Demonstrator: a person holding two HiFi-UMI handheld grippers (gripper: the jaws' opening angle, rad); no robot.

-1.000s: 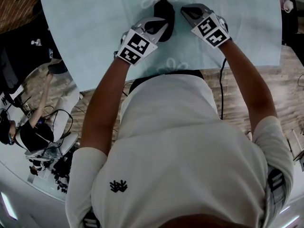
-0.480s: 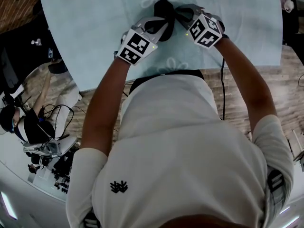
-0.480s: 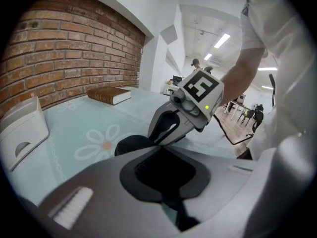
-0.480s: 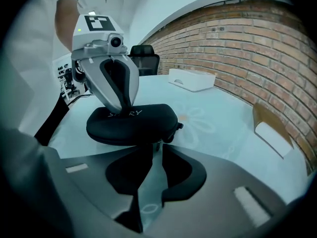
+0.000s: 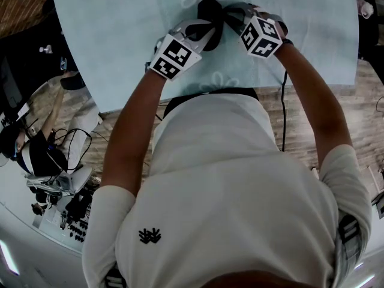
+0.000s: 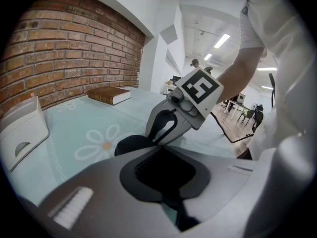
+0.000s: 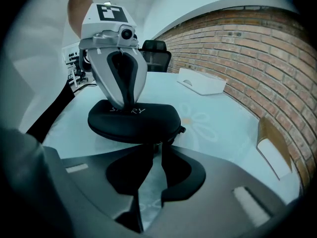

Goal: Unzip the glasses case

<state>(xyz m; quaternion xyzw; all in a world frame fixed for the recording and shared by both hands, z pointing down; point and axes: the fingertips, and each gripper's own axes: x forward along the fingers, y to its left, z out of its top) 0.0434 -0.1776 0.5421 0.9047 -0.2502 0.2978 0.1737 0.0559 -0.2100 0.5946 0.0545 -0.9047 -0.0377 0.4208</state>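
Both bare forearms (image 5: pixel 129 131) are being stretched forward from a white shirt (image 5: pixel 240 191) over the table edge. They are converging so that the two grey, cube-marked tongs are meeting over one object. The left gripper (image 5: pixel 210 29) is being angled in from the left and above, its jaws being pressed shut on the upper shell of the black, oval, hard-shelled glasses case (image 7: pixel 133 120). The right gripper (image 7: pixel 156 147) is being levelled at the case's near rim, its jaws being drawn almost together, with the tips pinching at the zip seam. Whether the pull itself is being caught cannot be told. The case is lying flat, lid shut, on the pale blue-green tablecloth printed with white daisies (image 7: pixel 218 118). White lettering on its lid is being partly covered by the left tips. Beyond, a brown hardback book (image 6: pixel 110 94) and a white open tray (image 7: pixel 203 83) are resting before a red brick wall (image 6: pixel 64 58).
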